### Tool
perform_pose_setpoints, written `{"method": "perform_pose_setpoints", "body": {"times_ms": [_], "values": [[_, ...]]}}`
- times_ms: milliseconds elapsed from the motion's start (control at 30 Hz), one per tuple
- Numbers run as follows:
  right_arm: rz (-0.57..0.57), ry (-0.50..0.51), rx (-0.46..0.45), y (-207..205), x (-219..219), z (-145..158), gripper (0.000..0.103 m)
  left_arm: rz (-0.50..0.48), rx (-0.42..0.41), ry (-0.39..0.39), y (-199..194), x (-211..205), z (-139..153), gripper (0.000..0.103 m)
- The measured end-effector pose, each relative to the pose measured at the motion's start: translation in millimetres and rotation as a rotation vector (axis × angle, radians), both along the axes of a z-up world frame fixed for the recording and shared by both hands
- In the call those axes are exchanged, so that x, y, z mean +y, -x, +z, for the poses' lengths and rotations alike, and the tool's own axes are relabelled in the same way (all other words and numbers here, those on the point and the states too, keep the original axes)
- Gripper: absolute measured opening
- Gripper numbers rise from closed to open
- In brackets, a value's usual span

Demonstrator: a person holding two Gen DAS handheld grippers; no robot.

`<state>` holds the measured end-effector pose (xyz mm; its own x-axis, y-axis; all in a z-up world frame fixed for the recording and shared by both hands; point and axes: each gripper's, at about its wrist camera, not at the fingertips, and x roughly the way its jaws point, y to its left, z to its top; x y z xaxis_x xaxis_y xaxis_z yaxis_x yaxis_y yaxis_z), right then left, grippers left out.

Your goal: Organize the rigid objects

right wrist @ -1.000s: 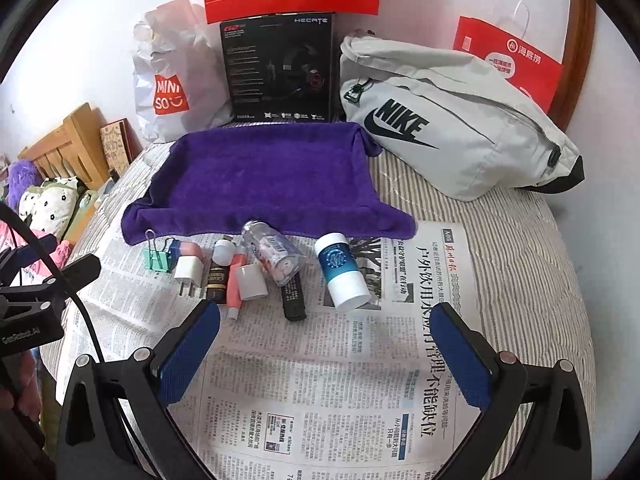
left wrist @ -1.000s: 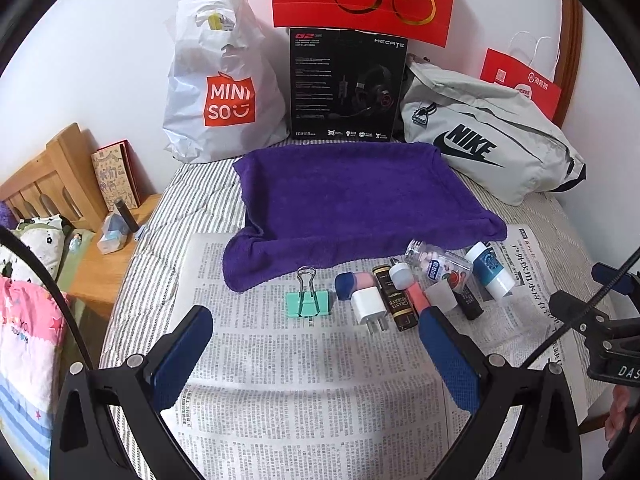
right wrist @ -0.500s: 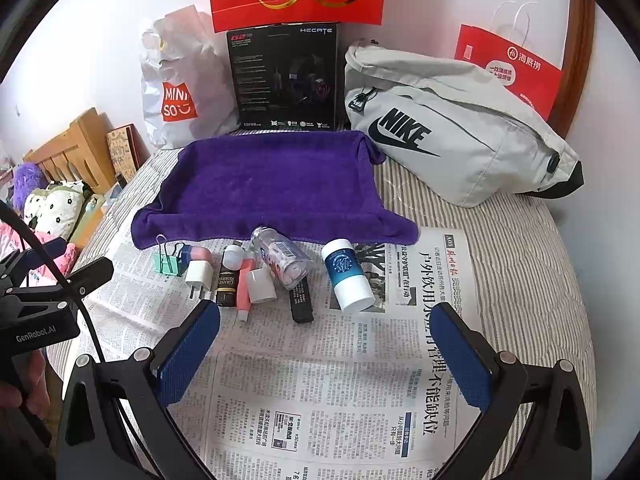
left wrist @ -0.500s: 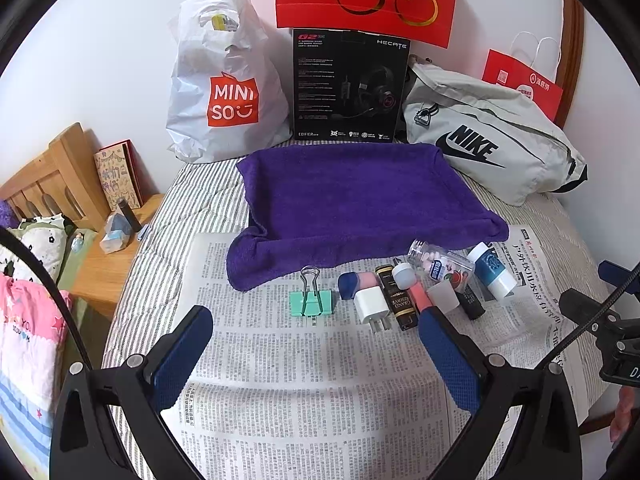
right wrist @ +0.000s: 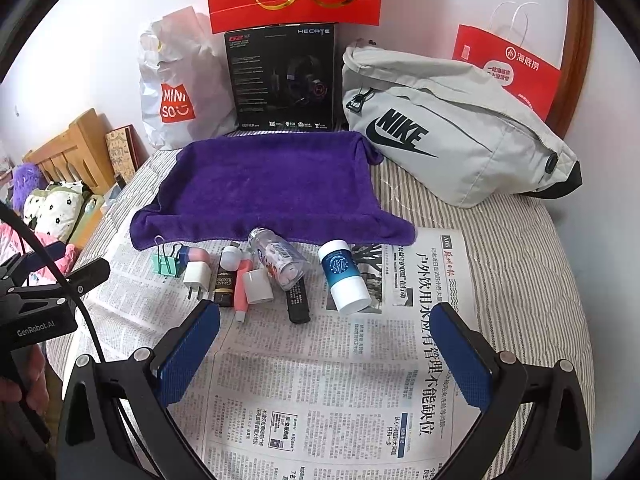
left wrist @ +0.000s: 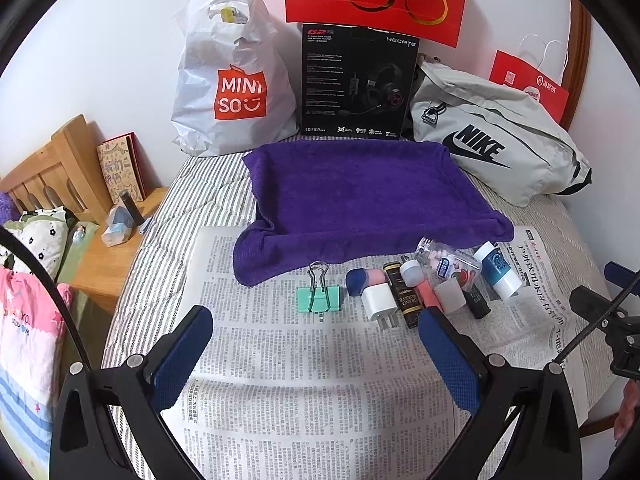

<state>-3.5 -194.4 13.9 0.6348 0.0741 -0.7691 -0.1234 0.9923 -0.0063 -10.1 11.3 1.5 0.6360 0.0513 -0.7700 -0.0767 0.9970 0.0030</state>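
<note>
A row of small rigid objects lies on a newspaper (left wrist: 304, 368) in front of a purple towel (left wrist: 360, 196): a green binder clip (left wrist: 319, 297), a white charger plug (left wrist: 378, 299), a dark tube (left wrist: 405, 297), a pink tube (right wrist: 241, 286), a clear pill bottle (right wrist: 280, 260), a black stick (right wrist: 298, 300) and a blue-and-white bottle (right wrist: 344, 280). My left gripper (left wrist: 314, 336) is open and empty, hovering just short of the clip. My right gripper (right wrist: 326, 336) is open and empty, just short of the blue-and-white bottle.
Behind the towel (right wrist: 268, 184) stand a white Miniso bag (left wrist: 232, 80), a black headset box (left wrist: 356, 84), a grey Nike bag (left wrist: 496, 140) and red paper bags (right wrist: 508, 68). A wooden bedside table (left wrist: 104, 264) with small items is at left.
Both grippers have drawn slightly nearer and lower toward the row of objects. Nothing on the newspaper has moved.
</note>
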Motion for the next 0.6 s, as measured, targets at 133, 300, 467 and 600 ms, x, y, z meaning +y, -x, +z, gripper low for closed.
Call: {"method": "perform_pose_setpoints", "body": {"times_ms": [133,300,467,600], "values": [[-0.001,-0.004,0.005,1,-1,0,0.103,0.003,0.001,-0.004,1,-1,1,0.103],[0.000,-0.008,0.008,4,-2,0,0.103,0.011,-0.002,0.002,7,2,3,0.103],[-0.005,-0.007,0.020,3,-3,-2,0.103,0.013,-0.002,0.010,10,6,4,0.103],[-0.006,-0.008,0.025,3,-3,-4,0.103,0.008,-0.010,0.016,11,7,7,0.103]]}}
